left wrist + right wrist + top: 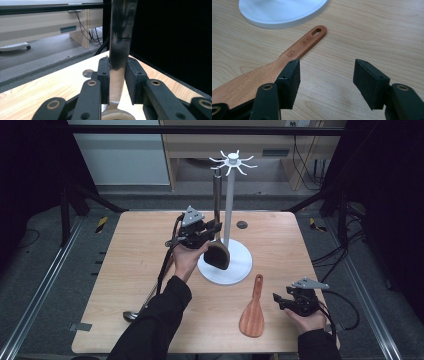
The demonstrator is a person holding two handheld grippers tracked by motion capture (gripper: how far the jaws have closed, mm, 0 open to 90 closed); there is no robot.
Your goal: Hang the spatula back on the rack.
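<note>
I have the left gripper [212,231] up beside the white rack [231,215], its fingers [103,75] closed on the flat metal handle of the dark spatula [218,251]. The handle runs straight up between the two pads, and from above its top seems to reach one of the rack's hooks, though I cannot tell whether it is seated there. The blade hangs below the fingers, just over the rack's round base.

My right gripper [283,301] rests low near the front of the surface [125,270], fingers spread apart with nothing between them. The wooden spatula [294,53] lies flat just beside and partly under one finger, its handle hole pointing ahead of the fingers toward the rack base.

A metal ladle [137,310] lies on the surface, behind my left forearm.

My worry is the left side: if I release before the handle's hole is truly over a hook, the spatula drops onto the base. Twisting the grip could also tip the tall, narrow rack.
</note>
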